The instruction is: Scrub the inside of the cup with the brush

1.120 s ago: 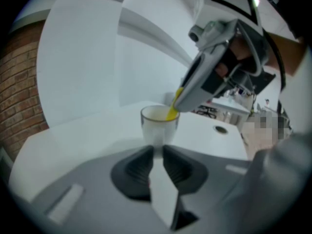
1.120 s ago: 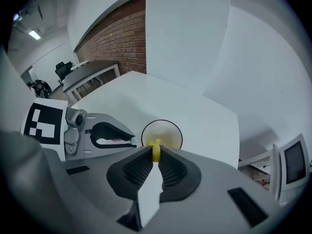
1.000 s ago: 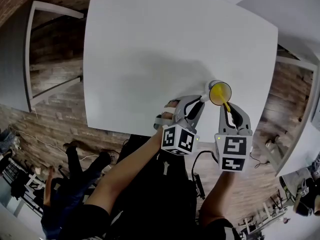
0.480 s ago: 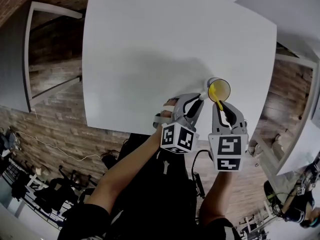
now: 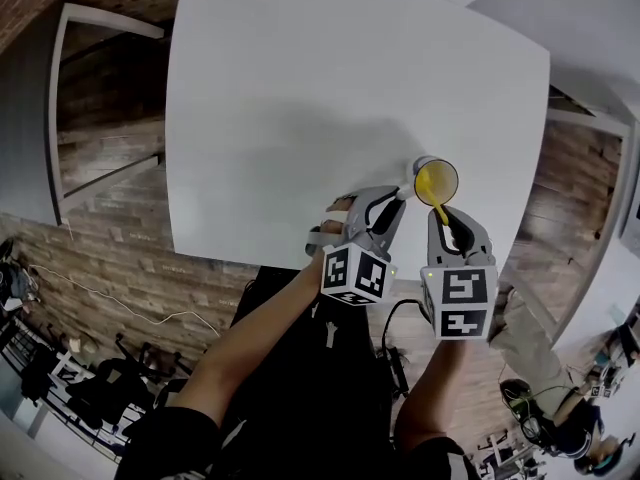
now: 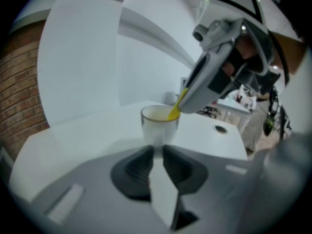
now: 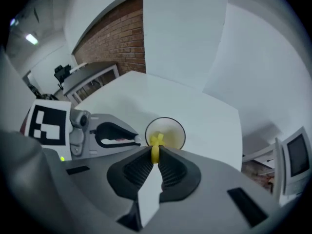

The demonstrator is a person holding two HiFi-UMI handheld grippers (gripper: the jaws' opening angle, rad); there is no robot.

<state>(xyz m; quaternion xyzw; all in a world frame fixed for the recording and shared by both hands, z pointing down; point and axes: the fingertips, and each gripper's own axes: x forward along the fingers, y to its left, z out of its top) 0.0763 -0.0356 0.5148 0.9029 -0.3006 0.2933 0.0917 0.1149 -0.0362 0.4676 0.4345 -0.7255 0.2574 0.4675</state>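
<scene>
Two grips hold: jaws of the left gripper [image 5: 399, 199] pinch the cup [image 5: 437, 181] near the front edge of the worktop [image 5: 300, 98], jaws of the right gripper [image 5: 448, 219] clamp the yellow brush [image 7: 155, 144] dipped inside, so hard sideways scrubbing could twist the cup loose or tip it.

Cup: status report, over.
Left gripper shut on handle of translucent cup, upright on white table. Right gripper shut on yellow brush, tip inside cup. Nothing in the way.

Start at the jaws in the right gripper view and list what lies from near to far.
right gripper, shut on the brush → cup → white table → brick wall
</scene>
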